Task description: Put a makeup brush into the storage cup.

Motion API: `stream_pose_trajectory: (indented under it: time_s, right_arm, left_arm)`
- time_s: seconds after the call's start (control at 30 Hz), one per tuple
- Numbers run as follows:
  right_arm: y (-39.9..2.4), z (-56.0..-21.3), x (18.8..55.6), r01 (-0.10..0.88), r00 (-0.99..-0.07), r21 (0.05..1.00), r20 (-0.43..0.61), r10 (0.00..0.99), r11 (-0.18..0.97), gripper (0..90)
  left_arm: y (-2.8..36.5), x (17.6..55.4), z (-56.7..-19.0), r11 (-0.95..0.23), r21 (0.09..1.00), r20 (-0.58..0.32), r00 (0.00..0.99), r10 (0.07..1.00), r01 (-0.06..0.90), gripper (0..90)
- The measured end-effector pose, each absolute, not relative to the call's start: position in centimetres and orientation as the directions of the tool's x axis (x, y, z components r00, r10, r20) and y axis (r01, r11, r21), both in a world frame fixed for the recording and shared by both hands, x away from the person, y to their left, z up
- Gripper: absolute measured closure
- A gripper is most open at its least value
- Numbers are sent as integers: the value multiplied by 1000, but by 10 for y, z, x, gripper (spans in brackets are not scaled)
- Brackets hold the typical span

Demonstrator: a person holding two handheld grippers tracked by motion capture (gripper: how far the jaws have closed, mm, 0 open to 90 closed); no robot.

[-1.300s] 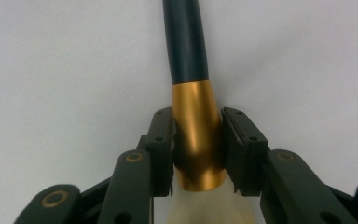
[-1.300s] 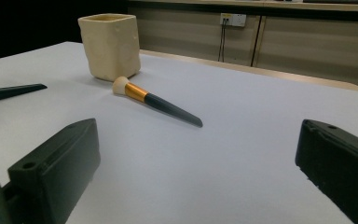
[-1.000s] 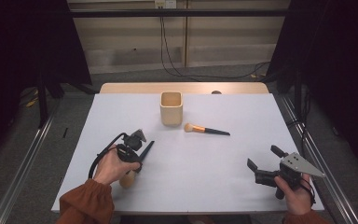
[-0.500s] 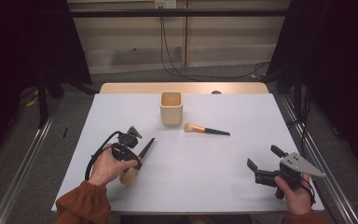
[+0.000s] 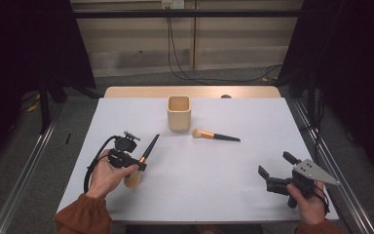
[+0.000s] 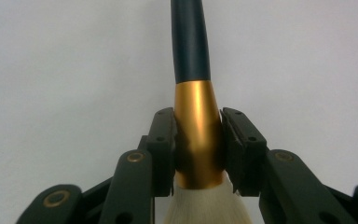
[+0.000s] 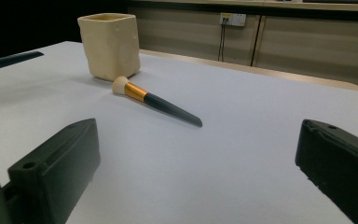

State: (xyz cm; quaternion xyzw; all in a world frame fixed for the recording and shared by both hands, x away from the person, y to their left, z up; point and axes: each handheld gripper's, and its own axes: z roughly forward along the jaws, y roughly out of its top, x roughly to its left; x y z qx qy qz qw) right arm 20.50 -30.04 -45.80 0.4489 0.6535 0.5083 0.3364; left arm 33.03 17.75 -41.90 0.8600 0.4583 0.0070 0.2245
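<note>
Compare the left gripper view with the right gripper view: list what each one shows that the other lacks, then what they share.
Left gripper view: the left gripper shut on the gold ferrule of a large brush, its pale bristles toward the camera and its dark handle pointing away.

Right gripper view: the right gripper with jaws wide apart and nothing between them, a cream cup, a small brush lying beside it, and a wall socket behind.

Both: the white table.

White-topped table (image 5: pixel 233 175) with a cream square cup (image 5: pixel 179 113) and 1 makeup brush (image 5: pixel 215 136) beside it
</note>
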Motion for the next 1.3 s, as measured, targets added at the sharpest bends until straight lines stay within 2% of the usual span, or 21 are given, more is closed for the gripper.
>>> stream_pose_trajectory:
  time_s: [0.17,0.27,0.5,0.93,1.3]
  right_arm:
    - [-300,-458,205,245,-374,966,18,927,80,0]
    - [-300,-458,205,245,-373,966,20,927,78,0]
    - [-300,-458,205,245,-373,966,19,927,79,0]
    - [-301,-458,205,244,-369,967,24,929,72,0]
    - [-300,-457,206,235,-382,969,27,924,69,0]
  left_arm:
    - [182,327,-418,-454,446,-211,584,784,771,662]
    - [186,323,-418,-411,533,-218,590,778,739,662]
    - [197,319,-420,-365,626,-225,608,761,689,662]
    - [199,311,-417,-308,745,-222,656,722,592,662]
    - [192,306,-415,-325,763,-247,716,653,560,662]
